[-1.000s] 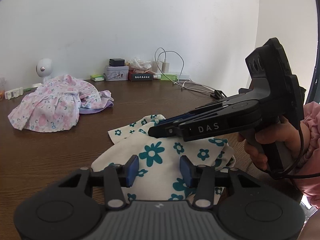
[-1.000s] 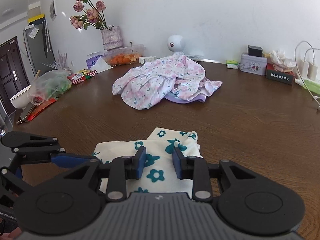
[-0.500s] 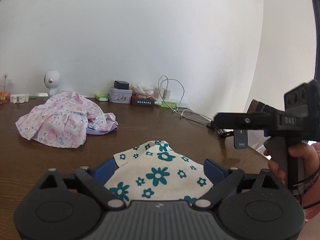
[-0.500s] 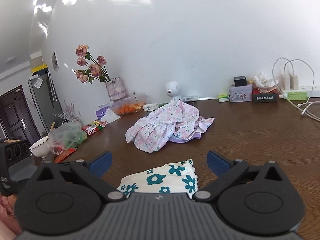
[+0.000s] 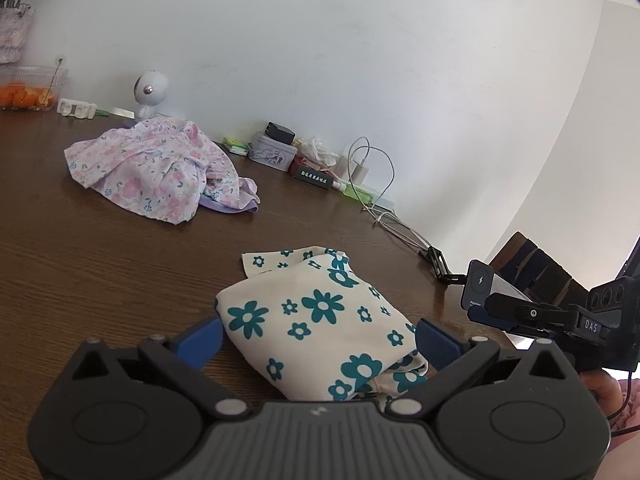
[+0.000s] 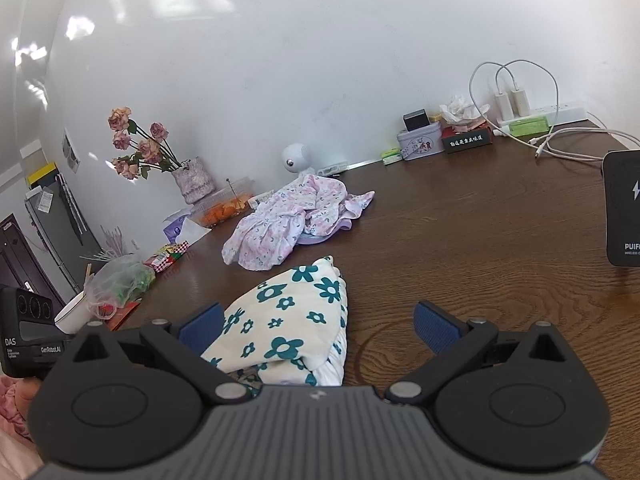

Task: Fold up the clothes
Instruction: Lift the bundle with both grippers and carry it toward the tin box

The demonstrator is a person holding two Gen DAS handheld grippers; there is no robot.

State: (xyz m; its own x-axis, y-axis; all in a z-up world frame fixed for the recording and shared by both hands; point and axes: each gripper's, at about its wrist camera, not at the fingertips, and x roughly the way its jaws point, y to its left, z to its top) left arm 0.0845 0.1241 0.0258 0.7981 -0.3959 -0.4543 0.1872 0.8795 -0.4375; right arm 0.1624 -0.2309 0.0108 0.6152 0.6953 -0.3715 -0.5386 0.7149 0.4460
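Left gripper (image 5: 318,338): jaws stood wide apart, clamping nothing, apparently let go so the fold could settle.
Right gripper (image 6: 318,326): jaws likewise spread, empty, over bare wood.
Folded garment: the cream cotton cloth with teal flowers (image 5: 320,320) lay as a compact bundle between the left jaws and beside the right gripper's left jaw, resting on the table.
Next garment: the crumpled pink floral fabric heap (image 6: 288,224) lay well beyond both jaws, likely awaiting folding.
Table: dark brown wooden table (image 6: 460,264) carried both.
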